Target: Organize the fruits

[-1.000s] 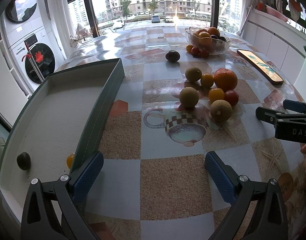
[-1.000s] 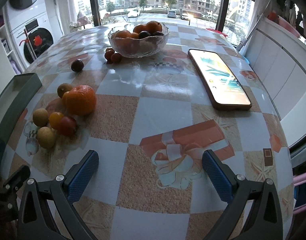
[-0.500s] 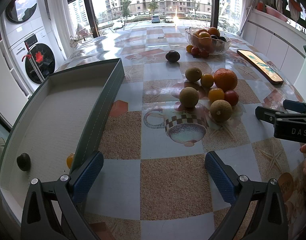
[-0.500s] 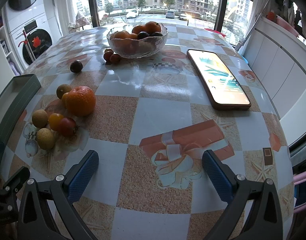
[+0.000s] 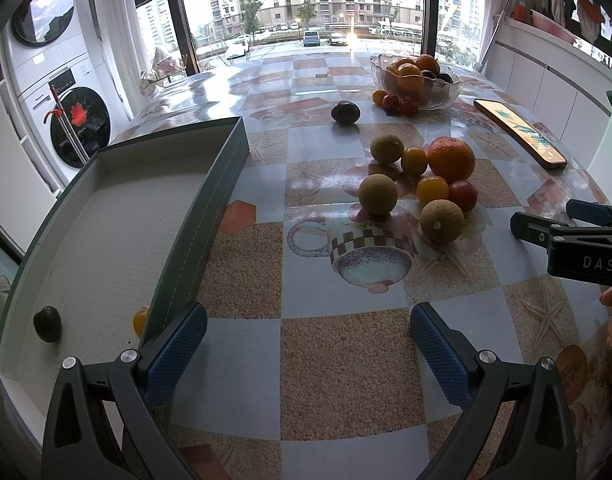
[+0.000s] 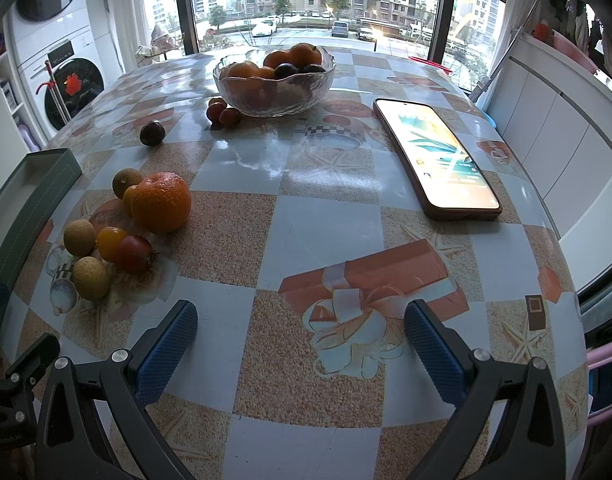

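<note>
Blue-padded left tongs [image 5: 307, 344] and right tongs [image 6: 300, 338]: both wide open, empty. Loose fruit cluster [image 5: 421, 190] on the surface, ahead-right of the left, ahead-left of the right; grey tray [image 5: 210, 200] at left, nearer the left.

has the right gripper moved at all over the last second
Yes, slightly: in its own view the phone and glass bowl have slid down-frame, so the right gripper has crept forward or tilted up.

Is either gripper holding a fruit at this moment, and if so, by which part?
Nothing is held. The left gripper and right gripper are both open over the table, with no fruit between the fingers.
</note>
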`<state>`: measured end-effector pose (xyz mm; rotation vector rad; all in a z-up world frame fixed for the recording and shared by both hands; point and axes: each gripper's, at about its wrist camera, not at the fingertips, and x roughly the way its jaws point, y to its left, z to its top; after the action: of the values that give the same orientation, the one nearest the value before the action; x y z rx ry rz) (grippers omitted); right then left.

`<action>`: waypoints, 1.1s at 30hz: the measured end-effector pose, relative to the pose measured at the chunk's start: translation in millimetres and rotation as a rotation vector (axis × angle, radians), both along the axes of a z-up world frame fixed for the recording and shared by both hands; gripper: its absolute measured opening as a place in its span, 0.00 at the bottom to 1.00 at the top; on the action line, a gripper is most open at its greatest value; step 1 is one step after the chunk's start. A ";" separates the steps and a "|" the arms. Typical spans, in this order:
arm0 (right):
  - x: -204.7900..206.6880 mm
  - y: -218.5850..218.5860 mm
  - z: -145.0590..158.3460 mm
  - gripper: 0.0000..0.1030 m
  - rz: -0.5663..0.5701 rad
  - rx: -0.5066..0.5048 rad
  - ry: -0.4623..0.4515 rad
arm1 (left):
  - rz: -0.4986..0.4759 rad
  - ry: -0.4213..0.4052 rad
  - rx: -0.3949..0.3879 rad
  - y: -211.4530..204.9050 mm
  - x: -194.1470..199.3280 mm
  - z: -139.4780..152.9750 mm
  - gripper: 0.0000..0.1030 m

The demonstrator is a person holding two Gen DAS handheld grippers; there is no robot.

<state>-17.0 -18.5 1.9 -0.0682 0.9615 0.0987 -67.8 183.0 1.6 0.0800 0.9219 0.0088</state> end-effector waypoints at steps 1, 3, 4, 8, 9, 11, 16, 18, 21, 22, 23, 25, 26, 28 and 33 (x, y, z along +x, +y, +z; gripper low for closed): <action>0.0 0.0 0.0 1.00 0.000 0.000 0.000 | 0.000 0.000 0.000 -0.5 0.1 -0.1 0.99; 0.1 0.0 -0.1 1.00 0.000 0.000 0.000 | 0.000 0.000 0.000 -0.1 0.0 0.0 0.99; 0.1 0.0 -0.1 1.00 0.000 0.000 0.000 | 0.000 0.000 0.000 -0.1 0.0 0.0 0.99; 0.2 -0.1 -0.2 1.00 0.000 0.000 0.000 | 0.000 0.000 0.000 -0.6 0.1 -0.2 0.99; 0.3 0.0 -0.2 1.00 0.000 0.000 0.000 | 0.000 0.000 0.000 0.0 -0.1 0.0 0.99; 0.3 0.0 -0.2 1.00 0.000 0.000 0.000 | 0.000 -0.001 0.000 0.0 -0.1 0.0 0.99; 0.3 0.1 -0.3 1.00 -0.001 0.000 0.000 | 0.000 -0.001 0.000 -0.2 -0.1 -0.1 0.99; 0.4 0.2 -0.3 1.00 -0.001 0.000 0.000 | 0.000 -0.001 0.000 0.0 -0.2 -0.1 0.99; 0.4 0.1 -0.4 1.00 0.000 0.000 0.000 | 0.000 -0.001 0.000 -0.1 -0.2 -0.1 0.99; 0.4 0.2 -0.4 1.00 0.000 -0.001 0.001 | 0.000 -0.001 0.000 0.3 -0.2 0.0 0.99; 0.5 0.4 -0.3 1.00 0.004 -0.004 0.002 | 0.000 -0.001 0.000 0.2 -0.3 0.0 0.99; 0.7 -0.9 0.8 1.00 0.000 -0.003 0.026 | 0.000 0.000 0.000 -0.2 -0.3 -0.2 0.99; 0.3 -1.8 1.5 1.00 -0.004 -0.003 0.042 | 0.000 0.000 0.000 0.0 -0.3 -0.2 0.99; -3.8 -5.7 4.2 1.00 -0.006 0.025 0.067 | 0.006 0.004 -0.001 0.3 -0.5 0.4 0.99; -19.6 -3.8 16.7 1.00 0.033 0.108 0.072 | 0.020 0.042 -0.026 3.0 -13.4 4.9 0.99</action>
<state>-36.6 -22.3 18.6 0.0186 1.0251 0.1844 -81.2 186.0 6.5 0.0469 0.9646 0.0137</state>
